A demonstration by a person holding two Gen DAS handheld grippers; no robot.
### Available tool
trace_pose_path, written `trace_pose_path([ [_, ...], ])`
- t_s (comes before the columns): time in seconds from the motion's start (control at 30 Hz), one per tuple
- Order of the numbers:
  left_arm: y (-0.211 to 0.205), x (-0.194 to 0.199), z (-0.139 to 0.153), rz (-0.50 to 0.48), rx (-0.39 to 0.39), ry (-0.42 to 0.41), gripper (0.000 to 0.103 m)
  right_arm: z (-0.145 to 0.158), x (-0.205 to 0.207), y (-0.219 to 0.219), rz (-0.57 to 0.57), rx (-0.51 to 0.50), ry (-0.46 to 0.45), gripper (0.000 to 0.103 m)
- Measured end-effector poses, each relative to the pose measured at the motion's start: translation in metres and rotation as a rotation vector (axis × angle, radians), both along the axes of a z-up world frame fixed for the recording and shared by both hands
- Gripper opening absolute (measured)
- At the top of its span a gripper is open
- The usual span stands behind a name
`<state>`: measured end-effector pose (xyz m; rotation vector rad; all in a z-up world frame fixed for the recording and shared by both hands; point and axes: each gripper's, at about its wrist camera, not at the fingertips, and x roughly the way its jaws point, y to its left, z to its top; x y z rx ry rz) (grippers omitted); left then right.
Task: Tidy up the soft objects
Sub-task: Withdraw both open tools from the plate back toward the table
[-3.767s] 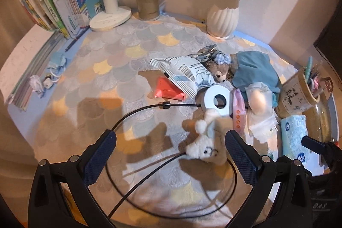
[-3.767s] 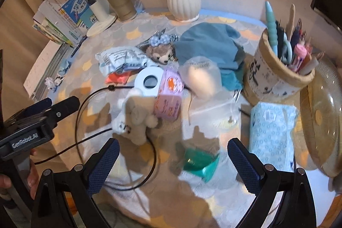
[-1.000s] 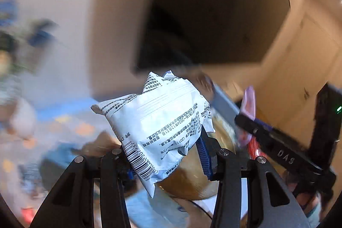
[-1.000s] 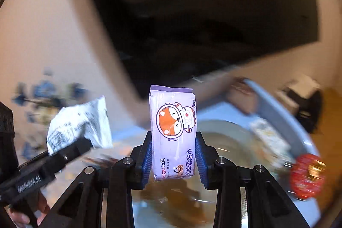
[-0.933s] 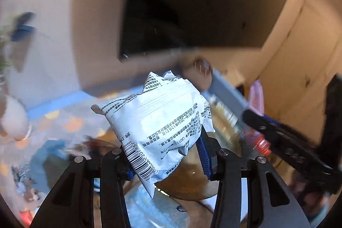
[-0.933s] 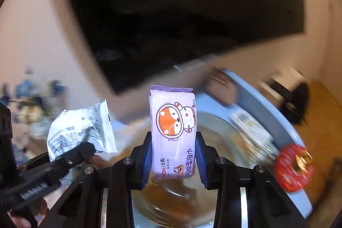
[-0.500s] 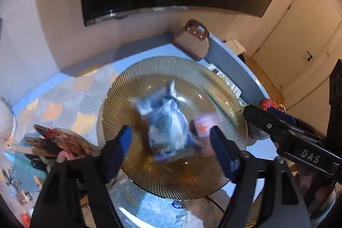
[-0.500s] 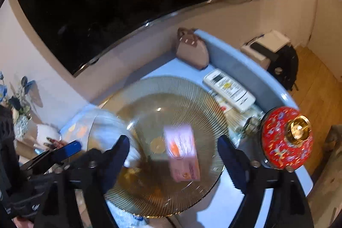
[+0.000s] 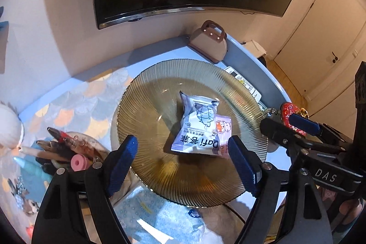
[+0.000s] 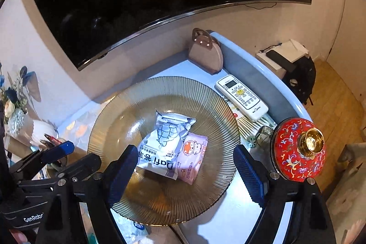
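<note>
Packs down | white wipes pack [image 9: 196, 127] lay in ribbed amber glass plate [image 9: 146, 106], overlapping pink tissue pack [image 9: 223, 129] | left gripper [image 9: 183, 161] hung above both, jaws just spread wide, nothing between | right gripper [image 10: 186, 167] likewise just opened, empty, packs just beyond its fingertips

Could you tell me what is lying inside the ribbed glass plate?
In the glass plate: a white wipes pack overlapping a pink tissue pack, whose near-left part is covered.
</note>
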<state>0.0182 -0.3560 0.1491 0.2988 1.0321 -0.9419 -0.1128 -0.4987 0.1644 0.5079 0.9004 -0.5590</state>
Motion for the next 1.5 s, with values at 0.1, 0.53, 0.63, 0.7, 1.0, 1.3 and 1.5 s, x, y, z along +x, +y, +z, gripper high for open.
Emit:
trace_pose_path([
  [0.1, 0.002, 0.001, 0.001, 0.008, 0.003, 0.016, 0.08, -0.002, 0.001, 0.002, 0.009, 0.005, 0.011, 0.084],
  [0.53, 0.004, -0.004, 0.0, 0.002, 0.015, 0.033, 0.08, -0.005, -0.001, 0.004, 0.008, 0.015, 0.028, 0.084],
  [0.63, 0.005, -0.006, -0.001, -0.005, 0.013, 0.043, 0.08, -0.007, 0.0, 0.004, 0.009, 0.017, 0.032, 0.084],
  [0.7, 0.006, -0.006, -0.001, -0.006, 0.009, 0.053, 0.08, -0.008, 0.0, 0.005, 0.01, 0.017, 0.037, 0.084],
  [1.0, 0.011, -0.007, 0.001, -0.002, 0.007, 0.072, 0.08, -0.008, 0.003, 0.01, 0.024, 0.013, 0.05, 0.084],
  [1.3, 0.017, -0.005, 0.0, 0.005, 0.005, 0.09, 0.08, -0.009, 0.004, 0.014, 0.034, 0.008, 0.063, 0.084],
  [1.5, 0.019, -0.004, 0.0, 0.004, 0.0, 0.095, 0.08, -0.009, 0.004, 0.016, 0.039, 0.003, 0.072, 0.084],
])
